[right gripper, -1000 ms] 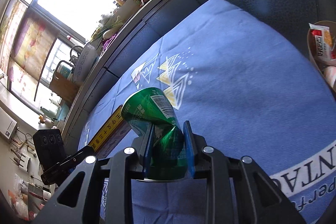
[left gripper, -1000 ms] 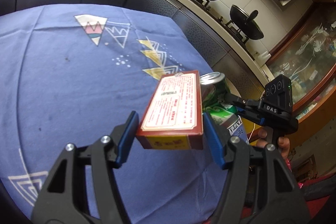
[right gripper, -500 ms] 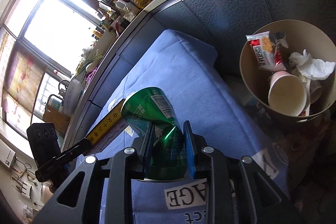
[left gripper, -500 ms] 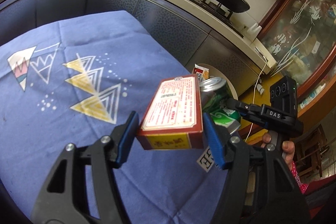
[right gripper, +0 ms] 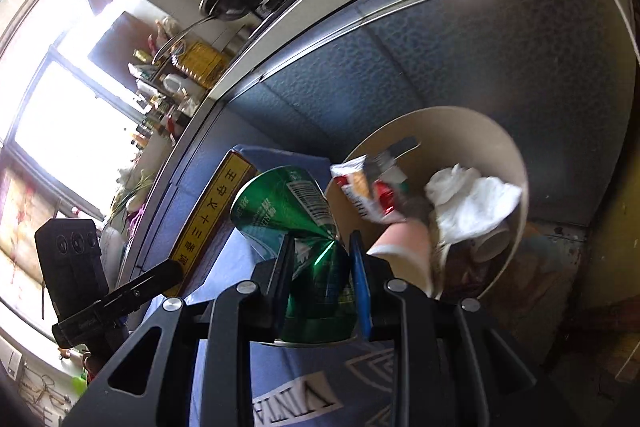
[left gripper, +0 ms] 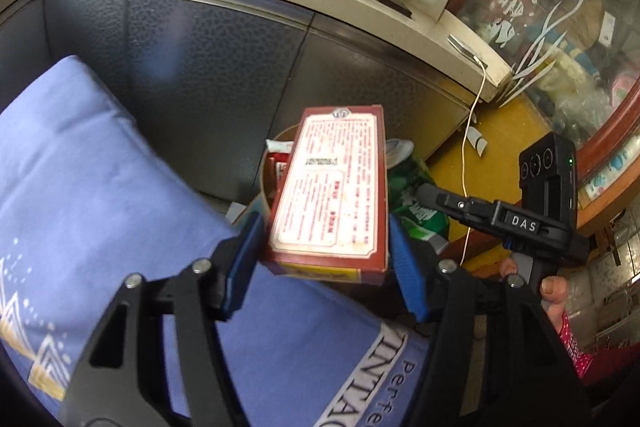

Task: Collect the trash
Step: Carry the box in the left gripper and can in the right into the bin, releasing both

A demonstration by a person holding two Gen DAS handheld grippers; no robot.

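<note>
Beside the blue table (left gripper: 100,195), the left gripper (left gripper: 324,259) clamps a red box (left gripper: 332,191), the right gripper (right gripper: 320,259) a crushed green can (right gripper: 296,211); carry both fully over the bin (right gripper: 472,131) rim before releasing.

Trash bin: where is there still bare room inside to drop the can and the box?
In the trash bin, the far inner wall is bare. The middle is crowded: snack wrapper, crumpled tissue, paper cup. The crushed green can and red box hang near its rim.
</note>
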